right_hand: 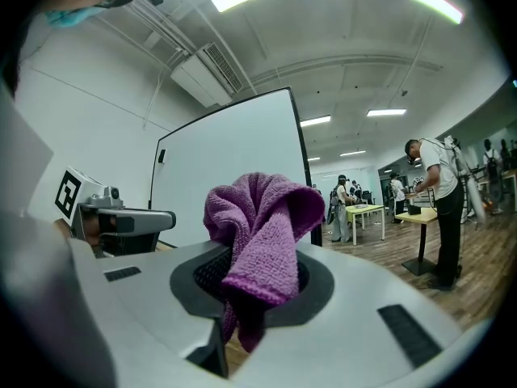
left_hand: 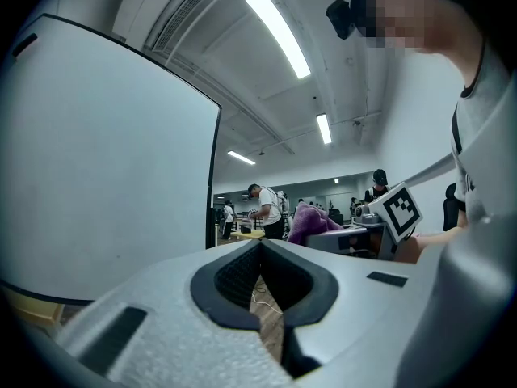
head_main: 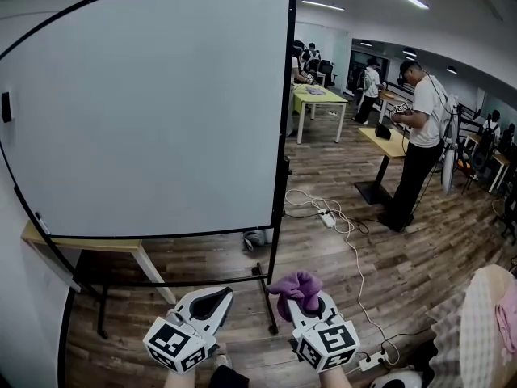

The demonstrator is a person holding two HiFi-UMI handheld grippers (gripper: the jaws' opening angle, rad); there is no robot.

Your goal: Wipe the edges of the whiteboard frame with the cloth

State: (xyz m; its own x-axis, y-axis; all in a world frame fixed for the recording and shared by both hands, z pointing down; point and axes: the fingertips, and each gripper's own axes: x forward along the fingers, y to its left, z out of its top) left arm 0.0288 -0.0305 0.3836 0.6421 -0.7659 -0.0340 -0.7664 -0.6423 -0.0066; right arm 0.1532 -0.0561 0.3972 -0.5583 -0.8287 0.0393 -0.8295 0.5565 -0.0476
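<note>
Your right gripper [right_hand: 260, 288] has its jaws clamped on the purple cloth [right_hand: 262, 233], and the right gripper view shows the dark pads [right_hand: 194, 277] pressed in on either side of it. The cloth is a nubby, looped fabric, bunched rather than folded flat. A thick crumpled mass stands up above the jaws, one rolled fold droops forward over the pads, and a darker tail hangs down through the gap below them. It looks dry and evenly coloured, with no marks you could make out.

Your left gripper [left_hand: 262, 275] holds nothing. Its two jaws are drawn together at the tips, and only wooden floor shows through the slit behind them.

In the head view, both grippers sit low and close to you, the left gripper [head_main: 202, 307] beside the right gripper [head_main: 308, 307], with their marker cubes facing up. The cloth [head_main: 297, 284] pokes out of the right one just beside the lower part of the stand's right upright [head_main: 273, 273], clear of the board.

The whiteboard [head_main: 145, 111] rises ahead and to your left, its surface blank. Its thin black frame [head_main: 286, 95] runs round the edge, and the cloth is not on it. Beyond, a person in a white shirt [head_main: 420, 136] stands at a table [head_main: 388, 145], and a white cable [head_main: 347, 233] trails across the wooden floor [head_main: 363, 265].
</note>
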